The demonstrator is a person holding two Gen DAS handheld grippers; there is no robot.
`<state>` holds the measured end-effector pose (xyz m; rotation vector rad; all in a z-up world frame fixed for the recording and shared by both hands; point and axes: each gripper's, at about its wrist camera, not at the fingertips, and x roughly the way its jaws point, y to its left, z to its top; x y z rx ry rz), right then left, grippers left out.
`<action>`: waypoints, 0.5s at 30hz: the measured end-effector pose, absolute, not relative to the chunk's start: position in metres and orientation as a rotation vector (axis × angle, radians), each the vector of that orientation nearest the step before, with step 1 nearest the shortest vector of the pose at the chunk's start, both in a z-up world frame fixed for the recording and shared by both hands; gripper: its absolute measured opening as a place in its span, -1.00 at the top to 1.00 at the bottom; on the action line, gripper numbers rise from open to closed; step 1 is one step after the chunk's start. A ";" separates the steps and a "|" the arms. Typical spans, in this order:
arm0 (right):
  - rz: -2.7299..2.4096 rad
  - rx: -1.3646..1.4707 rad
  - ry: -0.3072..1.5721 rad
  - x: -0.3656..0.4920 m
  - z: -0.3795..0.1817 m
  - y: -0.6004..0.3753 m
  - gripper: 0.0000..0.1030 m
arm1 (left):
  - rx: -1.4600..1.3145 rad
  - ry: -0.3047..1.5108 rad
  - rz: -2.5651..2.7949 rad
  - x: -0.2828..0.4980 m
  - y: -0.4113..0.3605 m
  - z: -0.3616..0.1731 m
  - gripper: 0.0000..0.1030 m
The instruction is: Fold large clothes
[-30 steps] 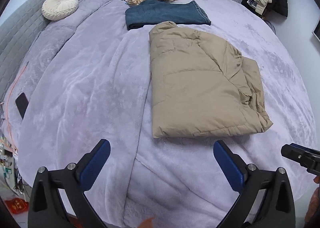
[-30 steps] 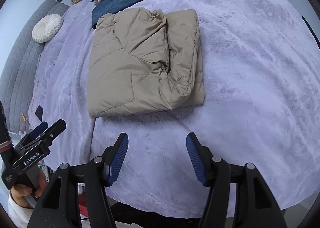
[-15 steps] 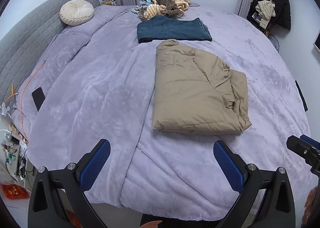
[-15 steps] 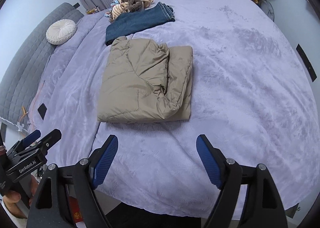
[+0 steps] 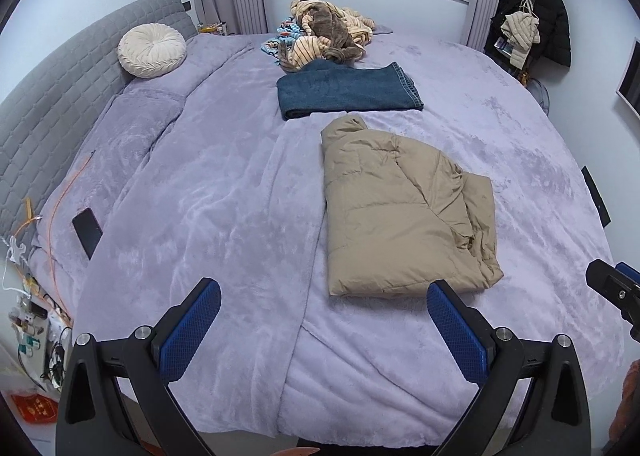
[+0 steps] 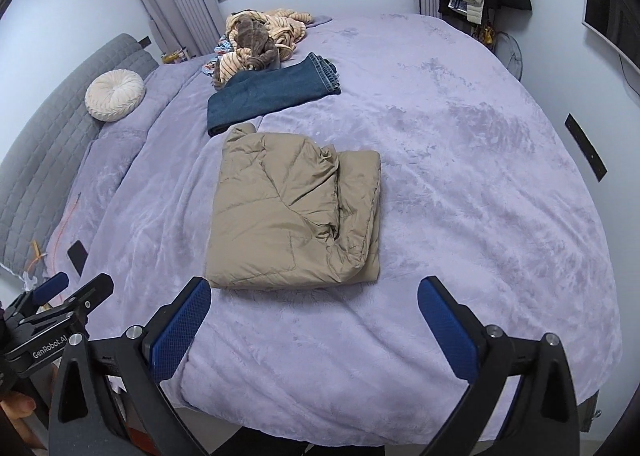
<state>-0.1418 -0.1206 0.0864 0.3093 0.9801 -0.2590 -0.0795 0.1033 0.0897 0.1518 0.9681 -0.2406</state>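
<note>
"GenRobot.AI" printed on left gripper (image 6: 60,296). Both grippers, right gripper (image 6: 314,322) too, gape wide, empty, now farther back from folded tan puffer jacket (image 5: 404,208).

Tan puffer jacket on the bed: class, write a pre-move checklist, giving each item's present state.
1. Tan puffer jacket folded into a compact bundle: ok.
2. Left gripper open and empty: ok.
3. Right gripper open and empty: ok.
4. Folded jeans lying apart from the jacket: ok.
5. Unfolded clothes pile still waiting near the window: not ok.
6. Jacket's underside lying smooth: cannot tell.
</note>
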 end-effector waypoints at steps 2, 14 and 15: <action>-0.281 0.277 0.966 -0.139 0.092 -0.113 -0.99 | 0.158 0.960 -0.246 -0.074 0.108 0.095 -1.00; -0.313 0.211 0.949 -0.119 0.107 -0.089 -0.99 | 0.139 0.958 -0.232 -0.063 0.127 0.104 -1.00; -0.314 0.209 0.949 -0.118 0.108 -0.089 -0.99 | 0.139 0.956 -0.232 -0.063 0.128 0.104 -1.00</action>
